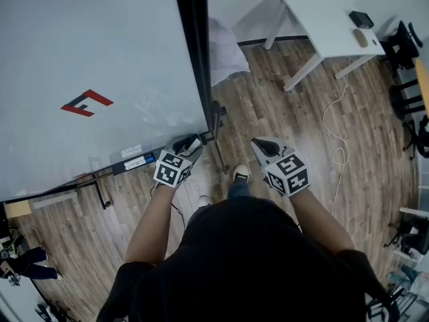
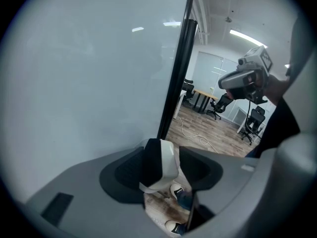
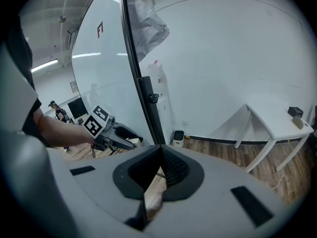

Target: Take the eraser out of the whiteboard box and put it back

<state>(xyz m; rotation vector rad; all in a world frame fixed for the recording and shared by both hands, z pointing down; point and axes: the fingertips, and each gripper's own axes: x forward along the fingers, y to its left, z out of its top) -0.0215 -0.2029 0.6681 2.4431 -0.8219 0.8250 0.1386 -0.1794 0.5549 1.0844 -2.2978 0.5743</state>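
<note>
My left gripper (image 2: 167,168) is shut on the eraser (image 2: 159,165), a white block with a black felt side, held upright between the jaws close to the whiteboard (image 2: 89,73). In the head view that gripper (image 1: 190,144) sits at the board's lower right corner, just right of the dark box (image 1: 136,161) on the board's bottom rail. My right gripper (image 1: 260,144) hovers to the right over the floor, apart from the board; its jaws meet with nothing between them (image 3: 160,163). The left gripper (image 3: 119,139) also shows in the right gripper view.
The whiteboard's black frame post (image 1: 194,52) runs up beside my left gripper. A white table (image 1: 322,19) stands at the back right, a white cable (image 1: 335,133) lies on the wood floor, and office chairs (image 1: 405,45) line the right edge. The person's shoes (image 1: 240,173) are below.
</note>
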